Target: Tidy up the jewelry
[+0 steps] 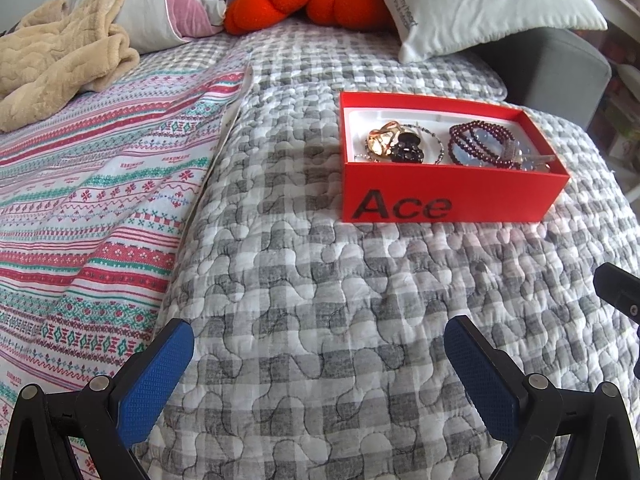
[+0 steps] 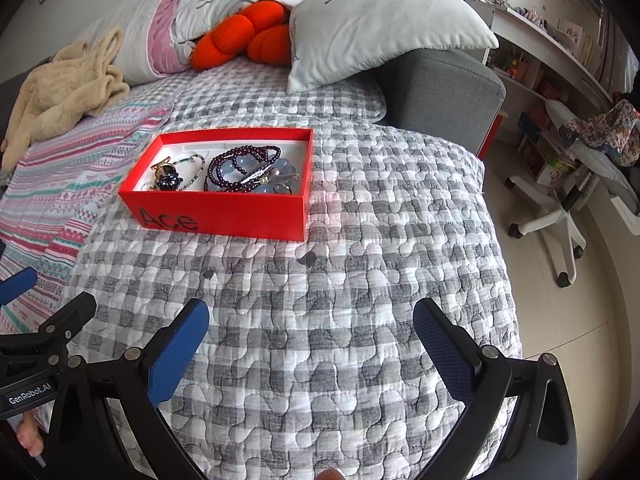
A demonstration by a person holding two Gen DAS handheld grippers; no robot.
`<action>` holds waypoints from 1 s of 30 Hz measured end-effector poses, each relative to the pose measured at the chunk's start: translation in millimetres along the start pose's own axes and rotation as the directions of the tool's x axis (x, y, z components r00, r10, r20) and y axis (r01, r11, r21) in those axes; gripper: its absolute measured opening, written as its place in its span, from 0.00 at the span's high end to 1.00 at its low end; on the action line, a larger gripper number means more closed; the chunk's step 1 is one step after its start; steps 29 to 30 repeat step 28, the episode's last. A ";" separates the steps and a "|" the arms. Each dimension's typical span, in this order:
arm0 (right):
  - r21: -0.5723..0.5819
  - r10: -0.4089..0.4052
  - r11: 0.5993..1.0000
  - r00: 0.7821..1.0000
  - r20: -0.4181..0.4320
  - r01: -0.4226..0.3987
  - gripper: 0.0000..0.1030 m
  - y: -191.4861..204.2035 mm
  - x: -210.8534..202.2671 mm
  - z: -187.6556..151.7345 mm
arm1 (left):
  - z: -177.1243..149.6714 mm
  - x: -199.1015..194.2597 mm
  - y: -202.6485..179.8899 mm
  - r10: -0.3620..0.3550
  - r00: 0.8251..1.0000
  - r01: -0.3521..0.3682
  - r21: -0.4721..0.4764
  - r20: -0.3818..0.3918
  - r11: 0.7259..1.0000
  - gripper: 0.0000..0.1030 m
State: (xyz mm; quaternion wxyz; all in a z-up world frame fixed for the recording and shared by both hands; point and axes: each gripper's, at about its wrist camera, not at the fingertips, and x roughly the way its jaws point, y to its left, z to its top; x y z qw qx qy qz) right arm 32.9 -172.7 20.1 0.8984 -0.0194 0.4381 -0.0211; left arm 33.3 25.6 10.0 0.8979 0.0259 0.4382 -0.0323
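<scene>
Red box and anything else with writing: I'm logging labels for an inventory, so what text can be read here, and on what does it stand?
"Ace": black letters on the front wall of the red box.
"GenRobot.AI": white print on the left gripper's body, seen in the right wrist view.
Small print on the white pillow: too blurred to read.
Repeated red words on the striped blanket: too small to read.

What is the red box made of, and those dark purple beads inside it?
The red box looks like matte cardboard: thin, straight walls, sharp corners, printed black "Ace" lettering. The dark purple beads look like polished stone or glass, since they are small, round and glossy. Which one, the pictures cannot tell.
</scene>
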 end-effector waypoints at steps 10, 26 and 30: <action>-0.011 0.003 1.000 1.000 0.002 -0.003 0.00 2.5 -1.4 -0.6 | 0.0 1.1 -3.0 0.005 1.000 -0.005 0.007 0.002 1.000 0.00; -0.021 0.004 1.000 1.000 -0.003 -0.004 0.00 6.3 -0.6 -2.2 | -0.5 5.1 -4.6 0.004 1.000 -0.003 0.013 -0.014 1.000 0.00; -0.019 0.003 1.000 1.000 -0.004 -0.003 0.00 6.2 0.9 -2.8 | -0.8 6.2 -4.9 0.002 1.000 -0.001 0.014 -0.017 1.000 0.00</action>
